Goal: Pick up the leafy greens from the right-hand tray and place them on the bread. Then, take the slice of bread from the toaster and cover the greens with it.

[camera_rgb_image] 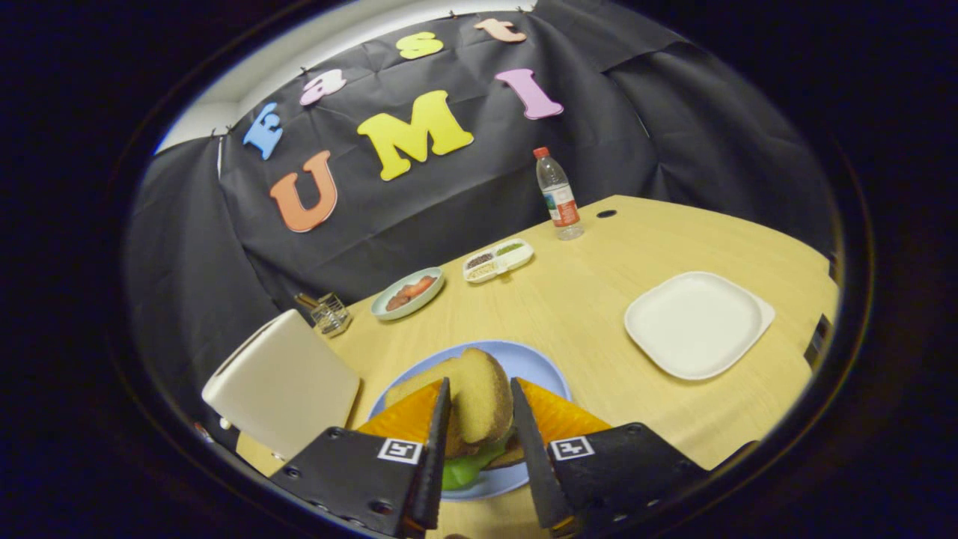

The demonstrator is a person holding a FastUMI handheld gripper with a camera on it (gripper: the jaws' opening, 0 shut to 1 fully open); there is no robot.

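The tongs hold a slice of bread between their two fingers. The fingers are only a little way apart, and both look to press on the sides of the slice. The slice stands on its edge, tilted, right over the blue plate. Under it, between the fingers, lie the leafy greens on another piece of bread, so the greens are already in place and the top slice is almost home. The toaster sits just beside the left finger. The white tray sits well beyond the right finger, and it looks bare. A small bowl, a little box with parts and a water bottle are far ahead on the table. What could go wrong? The slice is not flat, so if the tongs let go now it may fall on its edge and tip off the greens. If the tongs push down too hard, the greens may squash or slide out. The left finger could also bump the toaster.
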